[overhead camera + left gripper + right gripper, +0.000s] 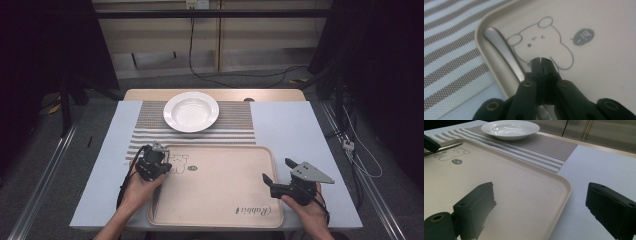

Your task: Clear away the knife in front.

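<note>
A beige tray (220, 187) with a bear drawing lies at the table's near edge. A metal utensil handle (501, 48) rests along its far left rim, its other end hidden under my left gripper. My left gripper (161, 165) hovers over the bear drawing (544, 40), its jaws (540, 60) pressed together with nothing visible between them. My right gripper (277, 170) is open at the tray's right edge (564, 190), one finger over the tray and the other over the table. A white deep plate (191, 111) sits beyond the tray.
The plate (510, 128) stands on a striped placemat (235, 127) that runs under the tray's far edge. A pale blue table cover (290, 125) spreads on both sides. Cables (360, 150) trail on the floor at the right.
</note>
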Tool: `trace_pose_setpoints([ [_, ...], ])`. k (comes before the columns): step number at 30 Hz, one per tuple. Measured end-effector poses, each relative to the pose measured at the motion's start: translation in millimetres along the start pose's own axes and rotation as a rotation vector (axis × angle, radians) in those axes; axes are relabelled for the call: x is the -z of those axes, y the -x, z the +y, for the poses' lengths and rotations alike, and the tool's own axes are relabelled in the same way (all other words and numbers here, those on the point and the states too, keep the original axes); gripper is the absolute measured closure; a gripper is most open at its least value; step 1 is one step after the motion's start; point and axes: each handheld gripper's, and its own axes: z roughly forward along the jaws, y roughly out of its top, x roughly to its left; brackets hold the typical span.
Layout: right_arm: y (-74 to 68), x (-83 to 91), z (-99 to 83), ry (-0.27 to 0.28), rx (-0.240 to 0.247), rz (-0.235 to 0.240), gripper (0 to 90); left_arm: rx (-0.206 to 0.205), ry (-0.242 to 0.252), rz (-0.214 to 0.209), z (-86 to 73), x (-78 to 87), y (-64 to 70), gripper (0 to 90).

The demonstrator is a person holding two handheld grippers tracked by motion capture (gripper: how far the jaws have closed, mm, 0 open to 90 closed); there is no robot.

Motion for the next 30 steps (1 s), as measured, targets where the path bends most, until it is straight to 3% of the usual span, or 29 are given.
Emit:
trace_pose_setpoints([
  [3,0.3,-0.5,0.0,-0.001,-0.001,-0.001,8.5,0.006,0.050,-0.005,0.6,5.5,0.1,75.9],
  [6,0.2,-1.3,-0.1,-0.003,0.000,-0.003,8.5,0.033,0.075,-0.074,1.5,9.3,0.0,65.9],
  [9,2.2,-0.8,0.0,-0.001,-0.006,-0.013,8.5,0.014,0.098,-0.049,3.6,11.7,3.1,49.9],
  [12,4.1,0.1,-0.4,0.000,-0.016,-0.024,8.5,0.044,0.115,-0.071,5.7,13.2,2.4,33.1],
  [14,4.5,0.8,-0.5,0.003,-0.017,-0.026,8.5,0.048,0.125,-0.064,5.0,16.4,1.5,22.9],
  [18,3.4,1.2,-0.9,0.000,-0.013,-0.022,8.5,0.076,0.171,-0.050,0.6,26.7,0.6,10.1],
  [27,3.2,2.4,-1.2,0.002,-0.016,-0.025,8.5,0.028,0.248,0.007,-22.6,50.1,4.2,6.2],
  [30,3.2,2.1,-1.3,-0.002,-0.014,-0.024,8.5,0.045,0.279,0.053,-31.4,59.0,3.3,6.1],
])
